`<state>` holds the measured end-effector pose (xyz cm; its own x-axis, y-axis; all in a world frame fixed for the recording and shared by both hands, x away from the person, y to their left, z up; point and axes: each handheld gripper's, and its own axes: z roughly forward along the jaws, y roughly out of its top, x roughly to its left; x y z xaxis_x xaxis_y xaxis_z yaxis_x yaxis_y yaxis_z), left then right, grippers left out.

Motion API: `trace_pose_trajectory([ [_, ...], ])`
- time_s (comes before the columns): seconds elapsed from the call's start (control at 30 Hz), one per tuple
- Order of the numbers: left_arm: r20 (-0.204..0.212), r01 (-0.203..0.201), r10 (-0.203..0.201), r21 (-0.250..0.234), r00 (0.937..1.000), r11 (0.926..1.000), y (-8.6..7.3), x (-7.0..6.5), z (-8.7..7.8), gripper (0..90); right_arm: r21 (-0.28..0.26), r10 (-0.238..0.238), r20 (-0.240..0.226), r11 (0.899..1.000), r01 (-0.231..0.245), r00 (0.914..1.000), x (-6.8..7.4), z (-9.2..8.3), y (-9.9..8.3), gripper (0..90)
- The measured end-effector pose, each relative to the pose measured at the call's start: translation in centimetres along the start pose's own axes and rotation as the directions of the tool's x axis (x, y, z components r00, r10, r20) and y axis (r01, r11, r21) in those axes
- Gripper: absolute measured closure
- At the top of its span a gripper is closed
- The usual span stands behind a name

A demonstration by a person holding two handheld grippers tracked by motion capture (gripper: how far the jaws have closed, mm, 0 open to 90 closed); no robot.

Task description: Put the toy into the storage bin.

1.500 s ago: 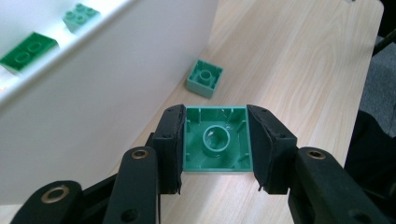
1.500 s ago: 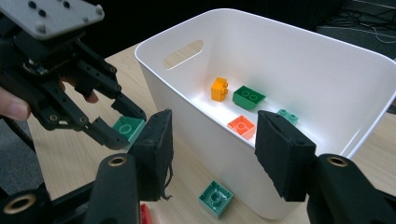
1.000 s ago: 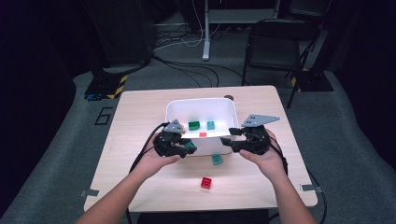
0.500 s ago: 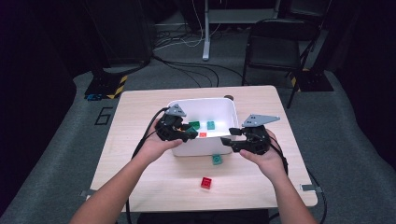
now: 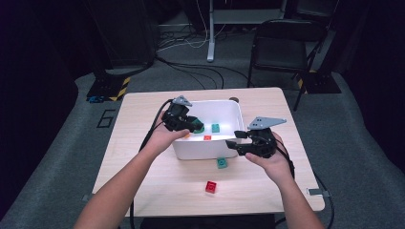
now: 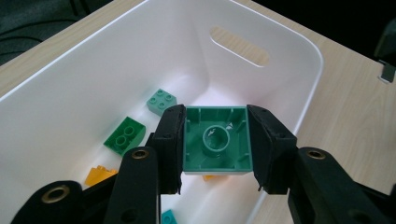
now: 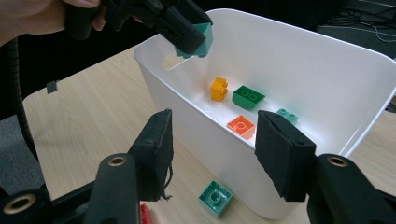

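Left gripper (image 6: pixel 215 140) clamps a teal brick (image 6: pixel 216 140) over the white bin (image 6: pixel 299 42).
Centre of the left gripper view: the brick sits underside up between both pads, squeezed tight, above the bin's floor. An orange brick (image 6: pixel 99 174) at lower left is half hidden behind the jaw; another orange scrap peeks out beneath the held brick, too covered to read. In the high view the held brick is barely a speck at the bin's left rim. Right gripper (image 7: pixel 212 149) stands wide with nothing between its pads, low in the right gripper view, just outside the bin's near wall; a second teal brick (image 7: pixel 215 198) lies on the table (image 7: pixel 88 112) below, and a red brick (image 7: pixel 145 215) is cut off at the bottom edge.
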<state>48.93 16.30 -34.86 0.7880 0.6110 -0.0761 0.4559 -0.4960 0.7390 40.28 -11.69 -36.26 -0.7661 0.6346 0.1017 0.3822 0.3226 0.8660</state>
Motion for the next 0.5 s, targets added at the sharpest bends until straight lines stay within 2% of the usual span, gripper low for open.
trace_pose_trajectory([
  [0.27, -0.034, 0.007, -0.006, 0.021, 0.9994, 0.9998, 1.3, 0.8, 2.1, 58.5, 0.000, 0.002, -0.002, 1.000, -0.002, 1.0000, -0.1, 0.0, -0.1, 46.0],
  [0.5, -0.035, -0.004, 0.006, 0.041, 0.9994, 0.9991, 2.4, 1.3, 3.6, 58.5, -0.002, 0.001, -0.002, 1.000, -0.001, 1.0000, -0.1, -0.1, 0.0, 46.0],
])
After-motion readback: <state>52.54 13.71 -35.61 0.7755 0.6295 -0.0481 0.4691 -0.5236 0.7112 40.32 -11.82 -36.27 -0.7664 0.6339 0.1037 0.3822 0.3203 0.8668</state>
